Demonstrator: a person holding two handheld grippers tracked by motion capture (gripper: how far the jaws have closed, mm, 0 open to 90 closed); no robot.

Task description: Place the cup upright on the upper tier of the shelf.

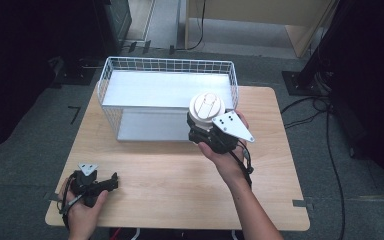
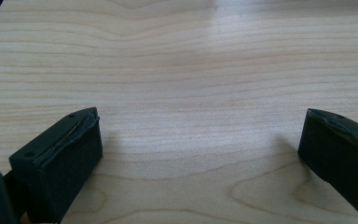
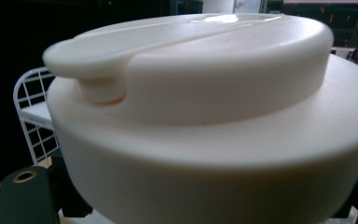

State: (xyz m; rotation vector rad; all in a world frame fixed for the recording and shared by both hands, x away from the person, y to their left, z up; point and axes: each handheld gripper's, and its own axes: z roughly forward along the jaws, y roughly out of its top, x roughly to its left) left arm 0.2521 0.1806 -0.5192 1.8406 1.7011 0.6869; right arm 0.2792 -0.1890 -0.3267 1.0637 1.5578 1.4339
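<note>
White lidded container (image 1: 207, 108): in the high view, your right tool (image 1: 203, 131) grips it above the wooden surface (image 1: 180, 185), at the wire basket's (image 1: 130, 67) front right corner; your left tool (image 1: 111, 180) rests near the front left edge. Left gripper view: jaws spread, empty. Right gripper view: container (image 3: 214, 121) fills the jaws.

I see two black grippers: the left gripper (image 1: 111, 182) and right gripper (image 1: 205, 134) each carry a grey three-cornered plate and black cable; forearms bare.
</note>
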